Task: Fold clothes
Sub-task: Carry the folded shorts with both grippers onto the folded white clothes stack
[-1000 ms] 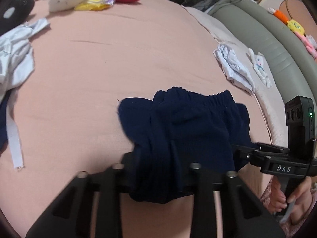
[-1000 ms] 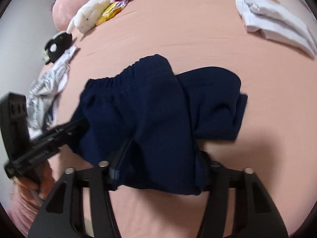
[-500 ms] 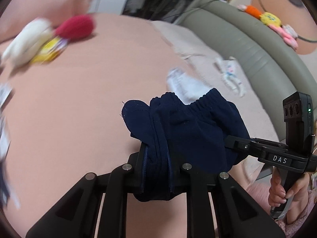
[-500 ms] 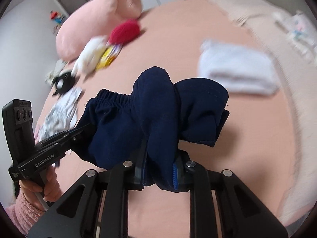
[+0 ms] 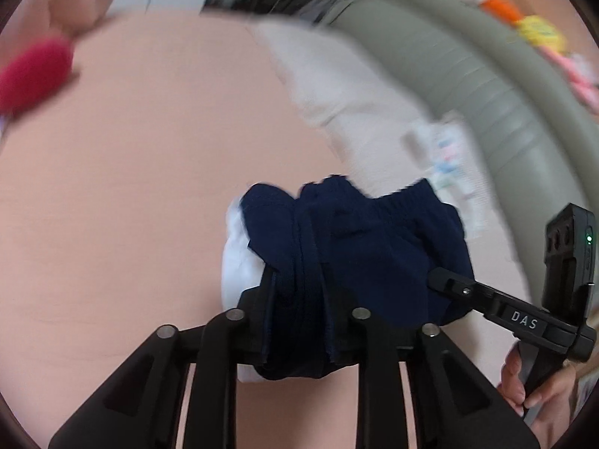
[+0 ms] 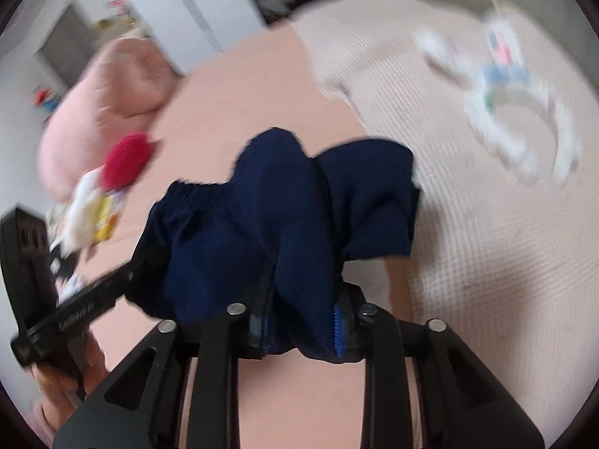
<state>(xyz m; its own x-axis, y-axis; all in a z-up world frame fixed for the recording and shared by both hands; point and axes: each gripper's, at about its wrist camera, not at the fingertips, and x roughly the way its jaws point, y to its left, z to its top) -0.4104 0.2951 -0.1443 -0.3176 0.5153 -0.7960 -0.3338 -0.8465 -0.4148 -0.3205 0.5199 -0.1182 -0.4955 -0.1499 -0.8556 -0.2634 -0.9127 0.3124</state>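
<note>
Folded navy shorts (image 5: 359, 247) with an elastic waistband hang in the air between both grippers, above the pink bed. My left gripper (image 5: 299, 314) is shut on one end of the shorts. My right gripper (image 6: 303, 318) is shut on the other end (image 6: 284, 224). In the left wrist view the right gripper (image 5: 441, 280) shows at the shorts' right side. In the right wrist view the left gripper (image 6: 138, 265) shows at their left side. A folded white garment (image 5: 236, 258) lies on the bed just under the shorts' left edge.
The pink bed sheet (image 5: 131, 187) fills the left. A cream blanket (image 6: 468, 224) with a small white printed garment (image 6: 516, 112) lies to the right, by a grey padded bed rail (image 5: 498, 86). A red plush (image 6: 127, 159), a white plush (image 6: 84, 205) and a pink pillow (image 6: 108, 108) sit far left.
Both grippers have lifted the navy shorts off the bed and carried them to the right, over the folded white garment. The views are motion-blurred.
</note>
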